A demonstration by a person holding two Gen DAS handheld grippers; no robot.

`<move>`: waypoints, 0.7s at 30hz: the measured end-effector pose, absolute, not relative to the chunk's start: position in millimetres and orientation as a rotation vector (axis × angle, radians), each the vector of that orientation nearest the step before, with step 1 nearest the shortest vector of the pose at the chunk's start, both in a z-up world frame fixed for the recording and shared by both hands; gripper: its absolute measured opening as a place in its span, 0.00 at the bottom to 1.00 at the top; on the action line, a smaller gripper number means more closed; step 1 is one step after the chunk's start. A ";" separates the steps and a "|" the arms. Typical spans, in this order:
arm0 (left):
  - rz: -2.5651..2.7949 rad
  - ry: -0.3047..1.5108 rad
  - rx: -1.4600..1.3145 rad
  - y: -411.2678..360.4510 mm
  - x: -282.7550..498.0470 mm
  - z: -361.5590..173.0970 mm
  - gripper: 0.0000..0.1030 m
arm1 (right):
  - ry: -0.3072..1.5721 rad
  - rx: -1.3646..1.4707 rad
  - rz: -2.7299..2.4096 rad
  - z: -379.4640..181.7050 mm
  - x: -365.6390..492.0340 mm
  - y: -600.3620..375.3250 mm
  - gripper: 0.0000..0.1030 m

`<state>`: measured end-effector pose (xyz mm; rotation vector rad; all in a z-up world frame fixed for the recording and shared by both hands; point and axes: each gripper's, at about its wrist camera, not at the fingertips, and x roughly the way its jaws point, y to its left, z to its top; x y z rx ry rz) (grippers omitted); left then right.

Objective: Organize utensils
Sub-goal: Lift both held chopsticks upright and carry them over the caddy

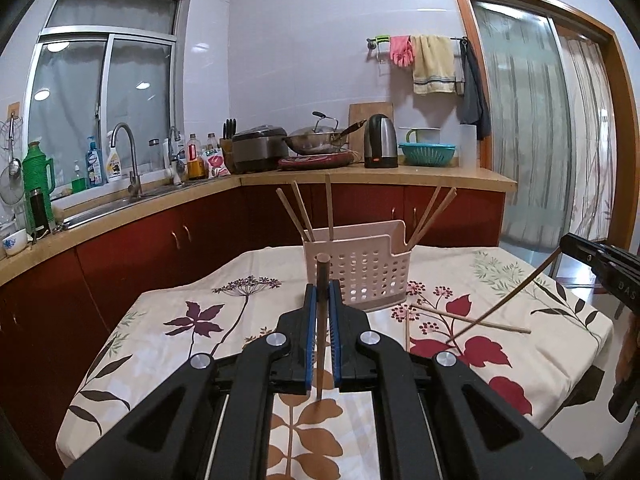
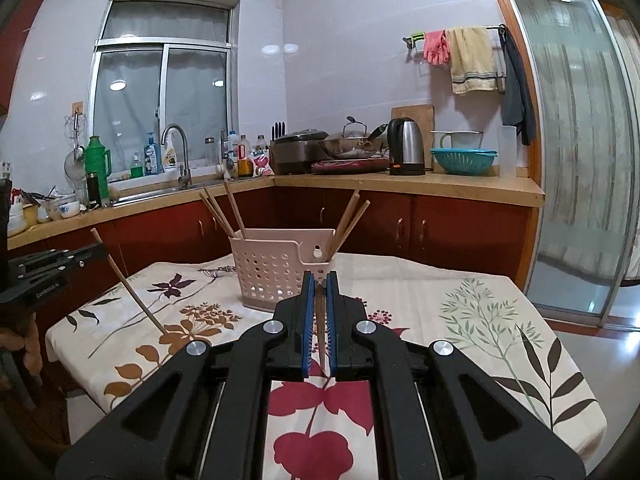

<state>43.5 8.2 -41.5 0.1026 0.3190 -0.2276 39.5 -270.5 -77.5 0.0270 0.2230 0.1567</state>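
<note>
My left gripper (image 1: 322, 286) is shut on a wooden chopstick (image 1: 320, 352) that stands nearly upright between the blue pads, above the flowered tablecloth. My right gripper (image 2: 320, 279) is shut on another chopstick (image 2: 322, 340), held the same way. Each gripper also appears in the other's view, the right gripper (image 1: 570, 245) with its chopstick (image 1: 508, 298) slanting down to the cloth, the left gripper (image 2: 94, 251) with its slanted chopstick (image 2: 132, 286). Ahead on the table stands a pink perforated basket (image 1: 366, 272) (image 2: 268, 276) with several chopsticks (image 1: 329, 208) leaning in it.
Two loose chopsticks (image 1: 480, 321) lie on the tablecloth (image 1: 180, 344) to the right of the basket. Behind the table runs a red-fronted kitchen counter (image 1: 360, 178) with a sink, bottles, a wok, a kettle and a teal colander. A glass sliding door (image 2: 568, 140) is on the right.
</note>
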 end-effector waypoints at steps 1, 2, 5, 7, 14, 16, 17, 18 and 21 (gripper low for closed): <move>-0.227 0.318 0.103 8.3 45.9 -41.1 0.07 | 0.225 0.027 0.159 -77.7 41.8 -270.7 0.06; -0.227 0.317 0.102 7.9 47.1 -40.7 0.07 | 0.229 0.023 0.161 -76.6 45.8 -270.5 0.06; -0.229 0.313 0.098 8.5 54.7 -39.1 0.07 | 0.226 0.011 0.163 -73.5 51.5 -269.3 0.06; -0.231 0.311 0.094 8.0 58.9 -38.4 0.07 | 0.223 0.005 0.166 -70.4 58.1 -268.1 0.06; -0.249 0.300 0.065 9.5 71.8 -33.5 0.07 | 0.211 -0.003 0.174 -64.3 75.5 -264.3 0.06; -0.255 0.285 0.062 9.3 74.2 -28.7 0.07 | 0.209 -0.002 0.178 -61.5 79.0 -263.0 0.06; -0.257 0.278 0.063 8.8 74.9 -26.5 0.07 | 0.206 -0.003 0.178 -60.0 79.8 -263.2 0.06; -0.262 0.270 0.060 8.7 76.2 -23.3 0.07 | 0.199 -0.005 0.177 -57.1 80.9 -263.2 0.06; -0.283 0.250 0.041 8.2 80.4 -13.1 0.07 | 0.182 -0.004 0.180 -50.0 82.2 -263.9 0.06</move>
